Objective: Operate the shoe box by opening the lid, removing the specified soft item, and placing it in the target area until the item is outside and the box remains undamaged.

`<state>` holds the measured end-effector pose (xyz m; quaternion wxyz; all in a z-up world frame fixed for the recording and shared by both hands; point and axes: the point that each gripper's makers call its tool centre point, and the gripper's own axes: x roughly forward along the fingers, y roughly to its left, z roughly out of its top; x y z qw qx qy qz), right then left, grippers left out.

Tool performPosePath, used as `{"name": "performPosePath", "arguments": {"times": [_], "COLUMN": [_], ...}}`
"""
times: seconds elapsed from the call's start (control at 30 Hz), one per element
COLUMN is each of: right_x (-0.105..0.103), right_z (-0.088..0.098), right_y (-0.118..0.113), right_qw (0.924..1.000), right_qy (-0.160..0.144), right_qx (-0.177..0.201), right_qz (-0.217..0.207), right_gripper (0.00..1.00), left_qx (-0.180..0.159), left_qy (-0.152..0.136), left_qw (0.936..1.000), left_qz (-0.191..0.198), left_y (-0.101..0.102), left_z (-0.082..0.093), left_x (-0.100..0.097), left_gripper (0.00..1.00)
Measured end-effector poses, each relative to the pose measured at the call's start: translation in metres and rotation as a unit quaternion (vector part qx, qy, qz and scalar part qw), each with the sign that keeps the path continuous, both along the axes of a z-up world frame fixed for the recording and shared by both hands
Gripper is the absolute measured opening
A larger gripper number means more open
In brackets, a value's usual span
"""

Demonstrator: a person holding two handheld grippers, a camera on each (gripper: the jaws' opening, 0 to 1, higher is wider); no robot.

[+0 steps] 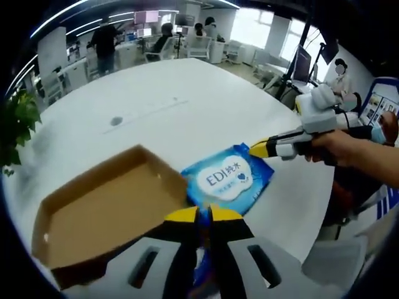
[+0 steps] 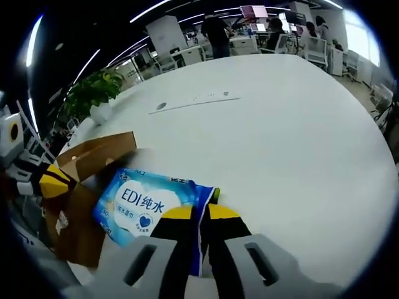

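A blue soft pack of wet wipes [image 1: 227, 177] with a white label hangs between both grippers, just past the right rim of an open brown cardboard shoe box [image 1: 106, 212] whose inside is bare. My left gripper [image 1: 203, 215] is shut on the pack's near edge. My right gripper [image 1: 259, 149], held by a hand, comes in from the right and pinches the pack's far corner. In the right gripper view, the right gripper [image 2: 201, 213] is shut on the pack [image 2: 146, 202]. The box [image 2: 93, 152] stands behind it, and the left gripper [image 2: 53, 180] shows at the left edge.
Everything rests on a large round white table [image 1: 187, 106], bare and wide beyond the pack [image 2: 280, 137]. A potted plant [image 2: 93, 90] stands at the table's far left edge. Office desks, chairs and people lie beyond the table.
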<state>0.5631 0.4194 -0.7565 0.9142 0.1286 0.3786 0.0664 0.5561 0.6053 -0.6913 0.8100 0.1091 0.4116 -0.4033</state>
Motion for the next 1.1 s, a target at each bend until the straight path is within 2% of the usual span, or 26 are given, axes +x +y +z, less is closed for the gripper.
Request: {"name": "performPosePath", "arguments": {"times": [0.17, 0.47, 0.8, 0.93, 1.1], "right_x": [-0.004, -0.015, -0.027, -0.030, -0.034], "right_z": [0.015, 0.034, 0.061, 0.069, 0.077], "right_y": [-0.005, -0.002, 0.034, 0.052, 0.074], "right_qw": [0.9997, 0.9981, 0.9913, 0.9868, 0.9805], "right_qy": [-0.015, -0.022, -0.041, -0.048, -0.052], "right_qx": [-0.020, -0.048, -0.071, -0.080, -0.087], "right_qz": [0.008, 0.033, 0.102, 0.132, 0.168], "right_gripper": [0.08, 0.19, 0.27, 0.30, 0.32], "left_qx": [0.002, 0.003, 0.013, 0.013, 0.019], "left_qy": [-0.008, -0.012, -0.022, -0.010, -0.002], "left_qw": [1.0000, 0.9997, 0.9993, 0.9996, 0.9998], "left_qz": [0.004, 0.019, 0.028, 0.025, 0.004], "left_y": [0.016, 0.045, 0.080, 0.090, 0.098], "left_z": [0.003, 0.006, 0.002, -0.001, -0.007], "left_x": [-0.002, -0.008, -0.012, -0.019, -0.028], "left_gripper": [0.05, 0.05, 0.10, 0.10, 0.13]}}
